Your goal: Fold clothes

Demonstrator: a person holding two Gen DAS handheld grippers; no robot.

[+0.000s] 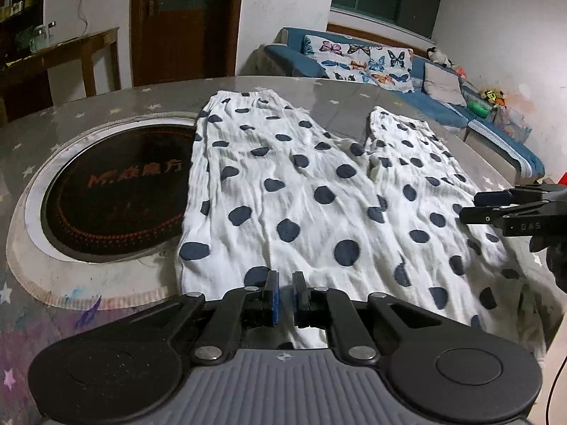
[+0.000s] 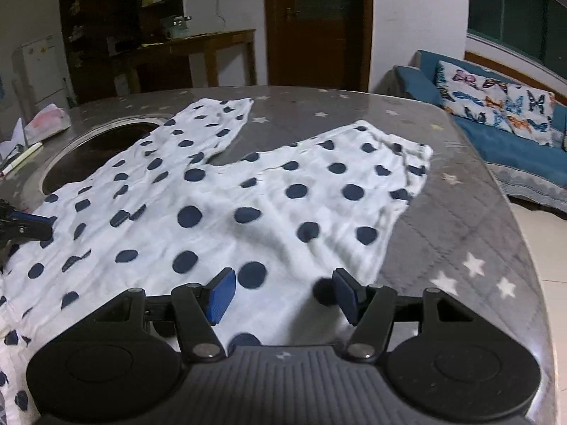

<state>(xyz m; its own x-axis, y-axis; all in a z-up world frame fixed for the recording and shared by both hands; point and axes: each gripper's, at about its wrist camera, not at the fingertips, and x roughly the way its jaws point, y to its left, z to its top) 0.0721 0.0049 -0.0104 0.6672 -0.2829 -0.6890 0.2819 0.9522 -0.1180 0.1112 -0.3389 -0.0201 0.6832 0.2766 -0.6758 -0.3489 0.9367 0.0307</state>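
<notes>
White trousers with navy dots (image 1: 301, 191) lie spread flat on the grey star-print table (image 1: 319, 88), both legs running away from me. My left gripper (image 1: 285, 292) hovers over the near edge of the cloth. Its jaws are shut to a thin slit, and I see no fabric pinched between them. The right wrist view shows the same trousers (image 2: 248, 194), with my right gripper (image 2: 283, 283) open above their near end and nothing between its blue pads (image 2: 221, 295). Each gripper shows in the other's view: the right gripper (image 1: 471, 209) at the right edge, the left gripper (image 2: 35, 225) at the left edge.
A round black hotplate (image 1: 117, 191) is set into the table, partly under the left trouser leg. Papers and a pen (image 2: 46, 120) lie at the table's far left. A blue sofa with a butterfly cushion (image 2: 496, 106) stands beyond the table's right edge (image 2: 524, 233).
</notes>
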